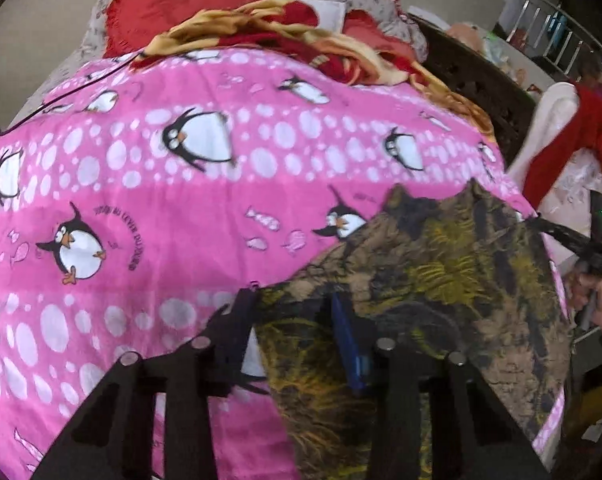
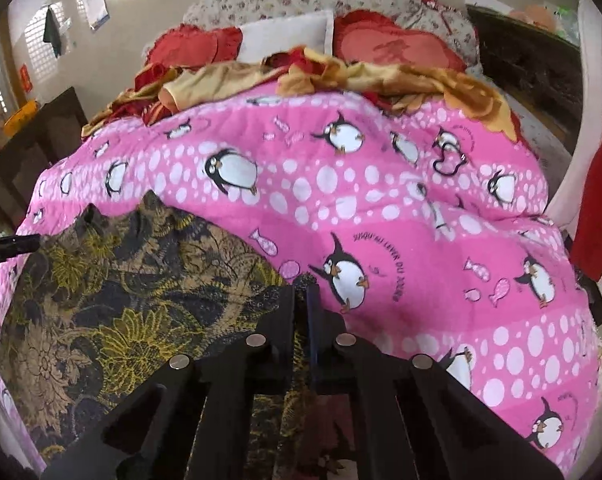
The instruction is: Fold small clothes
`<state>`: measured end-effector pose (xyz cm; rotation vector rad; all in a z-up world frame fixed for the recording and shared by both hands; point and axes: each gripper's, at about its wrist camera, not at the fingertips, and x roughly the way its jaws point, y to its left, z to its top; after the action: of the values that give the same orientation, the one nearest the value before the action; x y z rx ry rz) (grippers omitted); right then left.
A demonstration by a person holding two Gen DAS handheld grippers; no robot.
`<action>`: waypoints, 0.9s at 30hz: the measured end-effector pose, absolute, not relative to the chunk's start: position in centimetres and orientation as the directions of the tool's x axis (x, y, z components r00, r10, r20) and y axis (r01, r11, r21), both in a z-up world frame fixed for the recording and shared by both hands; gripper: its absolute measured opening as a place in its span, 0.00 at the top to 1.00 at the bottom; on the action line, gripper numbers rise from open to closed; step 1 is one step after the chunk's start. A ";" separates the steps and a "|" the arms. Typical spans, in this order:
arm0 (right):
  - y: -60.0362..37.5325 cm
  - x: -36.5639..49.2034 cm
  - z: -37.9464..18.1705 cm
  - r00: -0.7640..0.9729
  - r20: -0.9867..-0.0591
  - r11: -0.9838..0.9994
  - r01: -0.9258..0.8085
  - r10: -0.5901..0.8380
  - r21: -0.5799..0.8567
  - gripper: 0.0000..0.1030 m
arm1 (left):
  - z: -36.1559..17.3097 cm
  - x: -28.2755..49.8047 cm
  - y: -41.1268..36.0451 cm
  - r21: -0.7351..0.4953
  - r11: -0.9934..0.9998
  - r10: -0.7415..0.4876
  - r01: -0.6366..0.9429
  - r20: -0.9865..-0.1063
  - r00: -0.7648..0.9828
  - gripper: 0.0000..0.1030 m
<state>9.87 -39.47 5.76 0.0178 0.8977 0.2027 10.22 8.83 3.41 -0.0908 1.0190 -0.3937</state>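
A small dark garment with a yellow and tan floral print (image 1: 441, 280) lies spread on the pink penguin bedspread (image 1: 161, 200). My left gripper (image 1: 297, 304) has its jaws apart, with the garment's near left corner lying between the fingers. In the right wrist view the same garment (image 2: 121, 300) lies at the lower left. My right gripper (image 2: 303, 292) is shut on the garment's near right corner. The right gripper also shows at the garment's far right edge in the left wrist view (image 1: 557, 232).
A crumpled red and gold blanket (image 2: 301, 76) and red pillows (image 2: 385, 40) lie at the head of the bed. A dark wooden cabinet (image 1: 481, 84) stands beside the bed. A white chair with a red cloth (image 1: 573, 136) stands at the right.
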 end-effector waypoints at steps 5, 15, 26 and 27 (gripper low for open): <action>-39.6 9.4 7.4 0.642 -0.745 0.981 -0.175 0.181 0.088 0.88 | 3.5 9.7 9.7 -0.271 0.931 -0.360 0.246 -0.792 0.493 0.90; -40.4 9.4 10.3 0.738 -0.662 0.991 -0.101 0.130 0.082 0.92 | 6.7 9.2 10.7 -0.223 0.958 -0.288 0.183 -0.732 0.618 0.96; -38.8 10.7 8.4 0.639 -0.747 0.982 -0.158 0.184 0.107 0.70 | 5.7 10.0 9.5 -0.171 0.970 -0.240 0.171 -0.761 0.602 0.96; -38.3 10.6 8.0 0.640 -0.752 0.983 -0.171 0.159 0.063 0.67 | 5.7 10.0 9.4 -0.167 0.971 -0.237 0.171 -0.762 0.602 0.96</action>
<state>10.56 -38.25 8.04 -0.0144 0.8563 0.1885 10.04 9.41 5.68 -0.0796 0.8944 -0.2368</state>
